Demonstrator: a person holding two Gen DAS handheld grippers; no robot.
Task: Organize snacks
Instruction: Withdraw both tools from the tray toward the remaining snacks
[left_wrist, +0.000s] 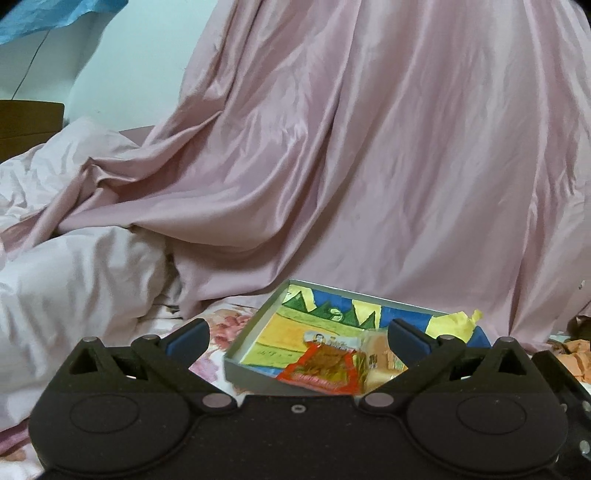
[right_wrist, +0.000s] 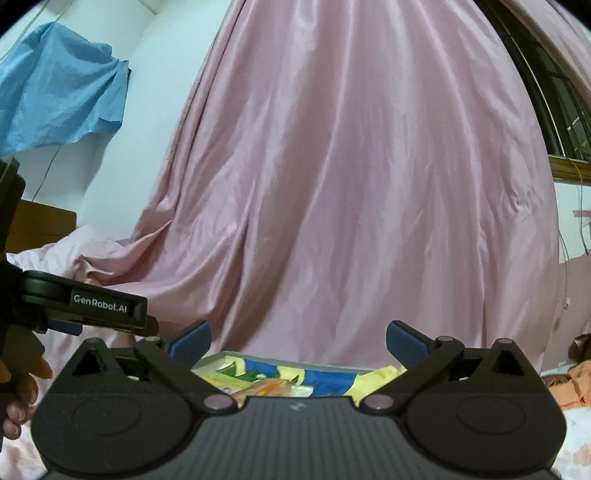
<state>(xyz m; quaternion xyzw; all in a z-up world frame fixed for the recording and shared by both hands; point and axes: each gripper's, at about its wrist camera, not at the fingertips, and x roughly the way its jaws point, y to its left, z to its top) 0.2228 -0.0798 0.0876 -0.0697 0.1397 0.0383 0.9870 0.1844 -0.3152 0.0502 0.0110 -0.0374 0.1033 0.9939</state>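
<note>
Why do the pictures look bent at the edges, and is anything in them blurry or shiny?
Both views are fisheye, so the pink curtain bulges and the corners go dark. In the left wrist view the red snack packet in the tray is slightly soft, and the curtain has a satin sheen. In the right wrist view the window frame bows, and the open right tool hides most of the tray.

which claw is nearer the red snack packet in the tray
Left. The left claw is open just above the red packet in the tray. The right claw is open farther back.
</note>
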